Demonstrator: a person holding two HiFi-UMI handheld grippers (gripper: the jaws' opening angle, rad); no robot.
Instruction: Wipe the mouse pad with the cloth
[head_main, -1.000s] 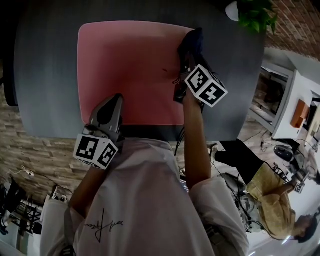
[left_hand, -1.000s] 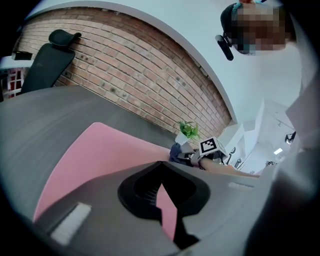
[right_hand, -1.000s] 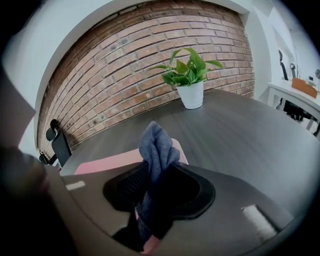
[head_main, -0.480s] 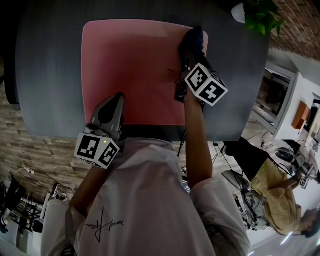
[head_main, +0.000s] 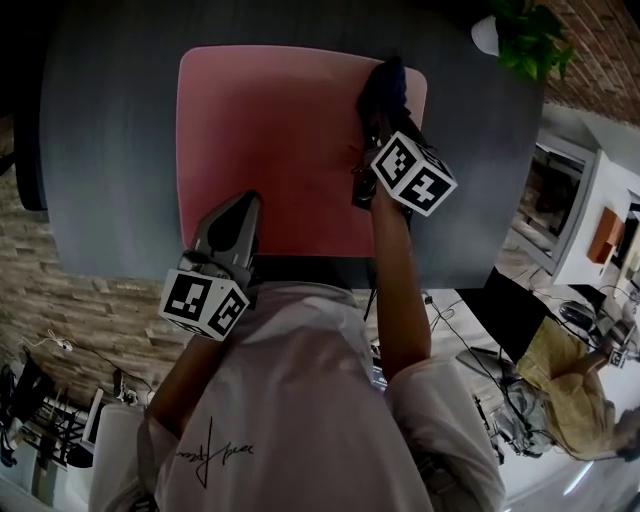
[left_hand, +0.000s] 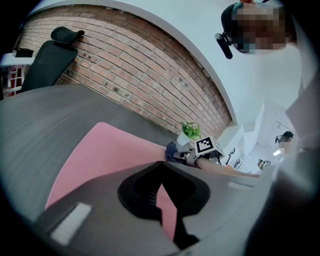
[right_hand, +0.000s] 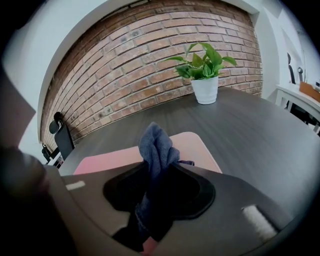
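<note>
"Cloth (right_hand: 156, 150) first: where was it?"

"Pinched in the right gripper (right_hand: 152, 175). The jaws were clamped on it, and a blue bunch stuck up past them. It was over the far right part of the pad (head_main: 280, 140), the pink sheet lying flat on the table (head_main: 110, 150)."

"And the left gripper (left_hand: 161, 167)?"

"Jaws together, nothing in them. It lay over the pad's near edge, toward the left. Whether it pressed on the pad I could not tell."

"What stood around?"

"A plant (right_hand: 206, 89) in a white pot stood on the table beyond the pad's far right corner, well apart from the cloth. Behind it ran a brick wall (right_hand: 125, 65), with a black chair (left_hand: 47, 55) by it. In the head view the right arm and its marker cube covered a strip of the pad's right side, and the cloth hid the jaw tips. A person (head_main: 570, 390) was off to the right, away from the table."

"Any change from a second before?"

"The cloth had come a little leftward onto the pad. The far right corner, covered then, showed bare beside it. The left gripper kept its place at the near edge."
</note>
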